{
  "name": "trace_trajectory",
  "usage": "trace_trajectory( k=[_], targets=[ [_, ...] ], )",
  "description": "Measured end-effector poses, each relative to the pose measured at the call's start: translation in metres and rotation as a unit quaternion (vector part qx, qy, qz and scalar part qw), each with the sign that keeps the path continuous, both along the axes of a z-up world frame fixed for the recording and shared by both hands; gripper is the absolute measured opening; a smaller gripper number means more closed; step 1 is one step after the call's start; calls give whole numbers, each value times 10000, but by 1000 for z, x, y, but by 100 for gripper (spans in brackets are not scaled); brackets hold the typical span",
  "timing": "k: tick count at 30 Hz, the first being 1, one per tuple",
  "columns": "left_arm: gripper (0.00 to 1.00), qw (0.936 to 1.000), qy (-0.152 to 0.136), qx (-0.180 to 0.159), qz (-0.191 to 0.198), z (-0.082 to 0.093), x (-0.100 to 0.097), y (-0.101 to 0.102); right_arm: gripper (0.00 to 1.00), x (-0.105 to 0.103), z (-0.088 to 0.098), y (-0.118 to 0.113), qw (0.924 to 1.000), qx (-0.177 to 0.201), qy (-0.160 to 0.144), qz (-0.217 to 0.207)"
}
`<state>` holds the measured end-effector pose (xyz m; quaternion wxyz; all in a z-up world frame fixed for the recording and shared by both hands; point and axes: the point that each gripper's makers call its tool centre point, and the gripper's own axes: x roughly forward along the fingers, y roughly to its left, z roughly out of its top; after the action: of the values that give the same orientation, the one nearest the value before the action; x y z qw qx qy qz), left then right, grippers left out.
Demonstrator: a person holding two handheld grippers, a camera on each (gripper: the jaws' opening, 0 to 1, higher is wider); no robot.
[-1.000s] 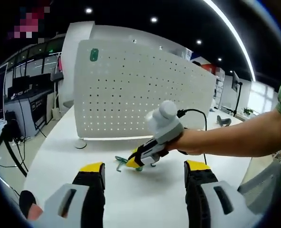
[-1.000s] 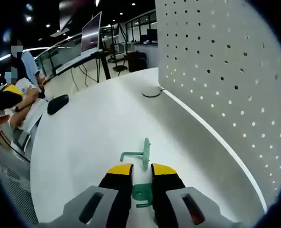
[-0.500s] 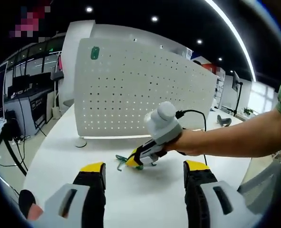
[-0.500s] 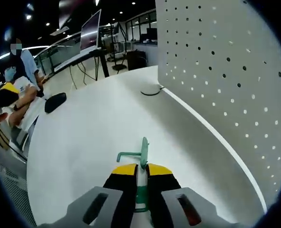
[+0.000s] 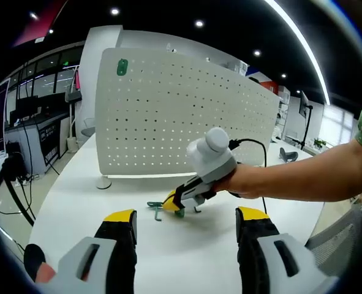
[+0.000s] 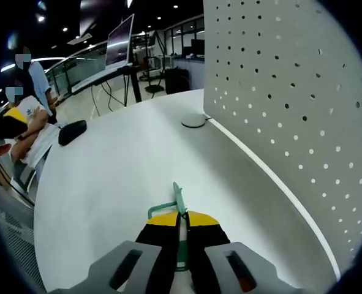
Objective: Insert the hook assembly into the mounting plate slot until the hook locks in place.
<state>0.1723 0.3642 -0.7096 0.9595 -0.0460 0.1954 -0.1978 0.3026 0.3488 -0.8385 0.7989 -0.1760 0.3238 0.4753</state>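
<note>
A green hook assembly is pinched between my right gripper's yellow-tipped jaws, its hook end sticking out past the tips just above the white table. In the left gripper view the same right gripper comes in from the right on a person's arm, holding the green hook low over the table in front of the white pegboard. A green mounting plate sits near the pegboard's upper left corner. My left gripper stands open, with nothing between its jaws.
The pegboard rises on the right of the right gripper view on a round foot. A black mouse lies at the table's far left edge, near seated people. Desks and monitors stand behind.
My right gripper has shut on the green hook and lifted it slightly off the table. The left gripper has stayed still and open.
</note>
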Motion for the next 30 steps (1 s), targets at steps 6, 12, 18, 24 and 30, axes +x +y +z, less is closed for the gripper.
trace_trajectory(
  k=[6,12,18,24,30],
  targets=[
    [66,10000,10,4,-35,0,0,-2,3,1,6,0,10000,41,-80,4],
    [66,10000,21,14,-43,-1,0,-2,3,3,12,-1,9999,123,-78,-59],
    [65,10000,32,2,-59,-2,0,-3,3,4,17,-1,9997,229,-43,-121],
    [65,10000,38,-2,-83,-2,0,-5,0,6,20,-1,9996,252,-97,-121],
    [65,10000,45,-4,-89,-3,-1,-5,3,3,17,-1,9998,161,-135,-2]
  ],
)
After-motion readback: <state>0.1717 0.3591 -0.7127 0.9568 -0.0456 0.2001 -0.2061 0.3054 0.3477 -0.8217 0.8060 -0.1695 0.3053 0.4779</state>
